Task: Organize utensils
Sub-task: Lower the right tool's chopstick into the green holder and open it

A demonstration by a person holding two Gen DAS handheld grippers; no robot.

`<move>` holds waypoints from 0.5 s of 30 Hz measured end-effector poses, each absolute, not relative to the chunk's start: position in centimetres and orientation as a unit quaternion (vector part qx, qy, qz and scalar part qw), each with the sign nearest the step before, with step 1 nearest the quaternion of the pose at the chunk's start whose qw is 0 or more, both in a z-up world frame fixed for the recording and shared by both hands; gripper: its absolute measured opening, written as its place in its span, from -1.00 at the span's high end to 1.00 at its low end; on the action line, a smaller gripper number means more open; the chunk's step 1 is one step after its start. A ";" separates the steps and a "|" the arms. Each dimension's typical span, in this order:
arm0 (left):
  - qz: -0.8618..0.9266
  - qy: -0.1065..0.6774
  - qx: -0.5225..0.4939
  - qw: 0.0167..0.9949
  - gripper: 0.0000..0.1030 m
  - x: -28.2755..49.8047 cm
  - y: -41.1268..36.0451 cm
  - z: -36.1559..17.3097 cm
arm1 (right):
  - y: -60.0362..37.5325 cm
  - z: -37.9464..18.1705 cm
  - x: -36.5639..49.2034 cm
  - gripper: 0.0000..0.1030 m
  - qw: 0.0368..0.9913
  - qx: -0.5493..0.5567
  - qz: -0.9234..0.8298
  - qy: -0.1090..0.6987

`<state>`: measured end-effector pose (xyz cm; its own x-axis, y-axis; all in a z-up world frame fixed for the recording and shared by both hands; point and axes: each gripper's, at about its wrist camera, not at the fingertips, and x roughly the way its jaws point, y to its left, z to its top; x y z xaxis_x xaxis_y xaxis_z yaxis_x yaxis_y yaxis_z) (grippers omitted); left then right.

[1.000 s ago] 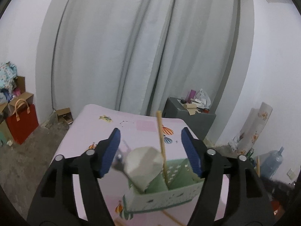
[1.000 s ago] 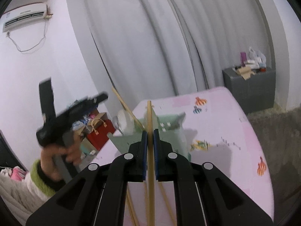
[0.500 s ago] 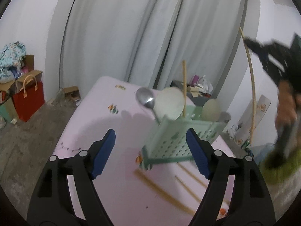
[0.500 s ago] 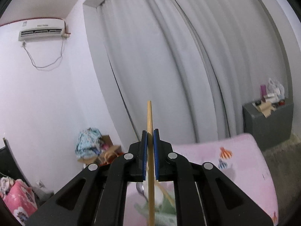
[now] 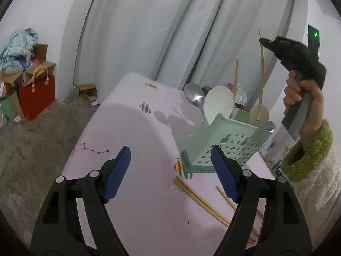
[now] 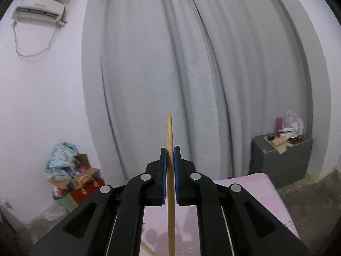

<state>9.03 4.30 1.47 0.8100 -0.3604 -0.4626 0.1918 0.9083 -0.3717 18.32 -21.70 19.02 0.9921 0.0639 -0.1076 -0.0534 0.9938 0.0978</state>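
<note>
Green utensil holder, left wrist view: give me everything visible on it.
The mint-green plastic utensil holder is a square bin whose side wall is perforated with star and gourd-shaped cutouts, on a darker green base. It appears tilted and stands on the pink table. A metal spoon, two pale round-headed utensils and a wooden chopstick stick out. The open left gripper is apart from it.

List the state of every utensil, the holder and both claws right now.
Left claw: open, empty.
Right claw: shut on chopstick, held upright.
Green holder: standing on the table, tilted in this view.
Metal spoon: standing in holder.
Loose chopsticks: lying flat on pink table.
</note>
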 end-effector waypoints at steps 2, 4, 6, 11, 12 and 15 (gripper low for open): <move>-0.145 0.273 -0.160 0.937 -0.43 9.0 4.5 1.2 | -21.6 18.4 18.9 0.87 0.997 0.043 0.019 0.062; -0.144 0.276 -0.165 0.936 -0.43 9.1 4.8 0.9 | -21.6 17.8 19.2 0.87 0.997 0.041 0.011 0.070; -0.143 0.278 -0.168 0.935 -0.43 9.2 5.0 0.7 | -21.7 17.2 19.3 0.87 0.996 0.042 0.007 0.078; -0.139 0.277 -0.171 0.935 -0.43 9.3 5.4 0.7 | -21.8 16.3 18.8 0.87 0.995 0.038 0.004 0.091; -0.139 0.277 -0.172 0.935 -0.43 9.3 5.3 0.7 | -21.9 16.1 18.6 0.86 0.995 0.037 0.004 0.095; -0.138 0.277 -0.173 0.935 -0.43 9.2 5.3 0.8 | -22.3 15.8 17.8 0.86 0.993 0.040 0.011 0.109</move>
